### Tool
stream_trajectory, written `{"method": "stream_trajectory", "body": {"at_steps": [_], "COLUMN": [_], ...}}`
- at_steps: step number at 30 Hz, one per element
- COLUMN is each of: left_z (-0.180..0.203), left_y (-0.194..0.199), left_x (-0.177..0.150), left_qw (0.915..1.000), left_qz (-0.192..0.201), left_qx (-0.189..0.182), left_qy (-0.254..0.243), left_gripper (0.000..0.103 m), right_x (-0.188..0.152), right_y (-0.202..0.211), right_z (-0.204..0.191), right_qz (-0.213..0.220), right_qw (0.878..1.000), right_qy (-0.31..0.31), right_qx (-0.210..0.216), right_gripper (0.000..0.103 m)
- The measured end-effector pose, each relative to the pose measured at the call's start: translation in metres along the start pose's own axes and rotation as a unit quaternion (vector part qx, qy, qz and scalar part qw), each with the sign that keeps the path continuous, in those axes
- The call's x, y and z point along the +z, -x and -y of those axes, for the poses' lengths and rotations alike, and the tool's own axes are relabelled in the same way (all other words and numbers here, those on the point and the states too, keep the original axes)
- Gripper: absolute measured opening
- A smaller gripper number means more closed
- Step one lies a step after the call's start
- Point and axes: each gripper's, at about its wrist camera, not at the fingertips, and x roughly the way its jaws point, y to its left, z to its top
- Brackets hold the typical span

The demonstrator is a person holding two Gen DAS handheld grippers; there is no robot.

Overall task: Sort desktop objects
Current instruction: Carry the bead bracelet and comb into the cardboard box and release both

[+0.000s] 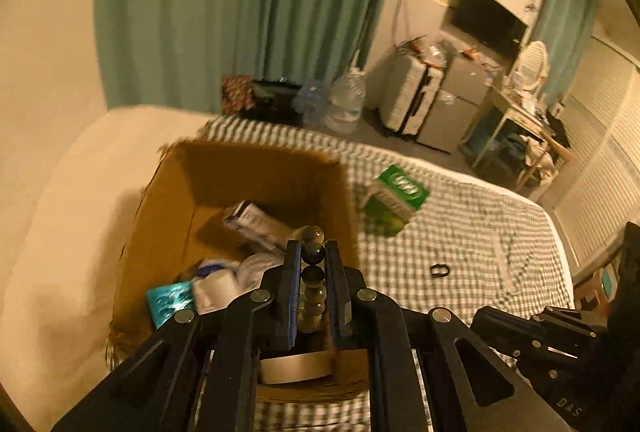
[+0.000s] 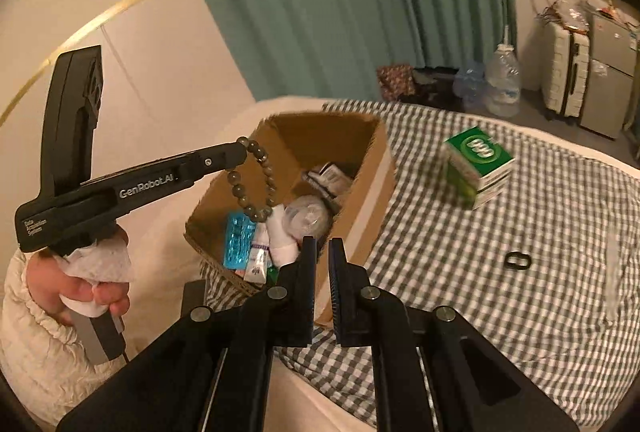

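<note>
My left gripper point(image 1: 313, 247) is shut on a bracelet of dark round beads point(image 1: 313, 278), held above the open cardboard box point(image 1: 248, 168). In the right wrist view the left gripper point(image 2: 240, 152) reaches in from the left, and the bracelet point(image 2: 253, 181) hangs as a loop from its tip over the box point(image 2: 374, 168). A hand wrapped in tissue grips its handle. My right gripper point(image 2: 322, 246) is shut with nothing between its fingers, near the box's front corner. A green carton point(image 2: 478, 166) and a small black ring point(image 2: 518, 260) lie on the checked sheet to the right.
The box holds a blue packet point(image 2: 239, 244), a tube, white items and a tape roll point(image 1: 296, 366). The green carton point(image 1: 394, 198) and black ring point(image 1: 439, 269) sit on the checked sheet point(image 1: 480, 232). Beyond the bed are water bottles point(image 1: 344, 104), a suitcase and a desk.
</note>
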Motion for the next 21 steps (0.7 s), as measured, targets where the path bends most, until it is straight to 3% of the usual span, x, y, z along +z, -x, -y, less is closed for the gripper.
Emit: {"method": "stream_trajectory", "body": {"at_steps": [3, 5, 7, 8, 12, 15, 17, 21], "left_z": [-0.018, -0.022, -0.019, -0.018, -0.013, 0.003, 0.019, 0.062], "left_y": [-0.020, -0.031, -0.040, -0.044, -0.056, -0.049, -0.042, -0.036], "left_x": [-0.009, -0.016, -0.022, -0.024, -0.031, -0.032, -0.031, -0.029], "left_qw": [0.9997, 0.9991, 0.9970, 0.9954, 0.9925, 0.9914, 0.9927, 0.9947], "left_qz": [-0.018, -0.033, -0.053, -0.069, -0.075, -0.056, -0.038, -0.015], "left_qx": [0.008, 0.028, 0.052, 0.060, 0.088, 0.107, 0.101, 0.074], "left_qy": [0.012, 0.000, -0.021, -0.027, -0.040, -0.050, -0.055, -0.071], "left_gripper": [0.011, 0.019, 0.054, 0.083, 0.087, 0.087, 0.087, 0.093], "right_x": [0.002, 0.001, 0.000, -0.002, -0.010, -0.017, -0.021, -0.022], "right_y": [-0.025, -0.036, -0.039, -0.037, -0.021, -0.004, 0.011, 0.032], "right_z": [-0.011, -0.012, -0.008, -0.004, 0.019, 0.039, 0.054, 0.091], "right_qz": [-0.015, -0.013, -0.005, 0.003, 0.022, 0.028, 0.037, 0.054], "right_qw": [1.000, 1.000, 1.000, 1.000, 0.997, 0.988, 0.981, 0.974], "right_qy": [0.001, -0.007, -0.016, -0.018, -0.008, 0.015, 0.022, 0.002], "right_qx": [0.008, 0.015, 0.007, -0.005, -0.074, -0.150, -0.190, -0.220], "right_gripper": [0.007, 0.014, 0.048, 0.054, 0.055, 0.055, 0.056, 0.056]}}
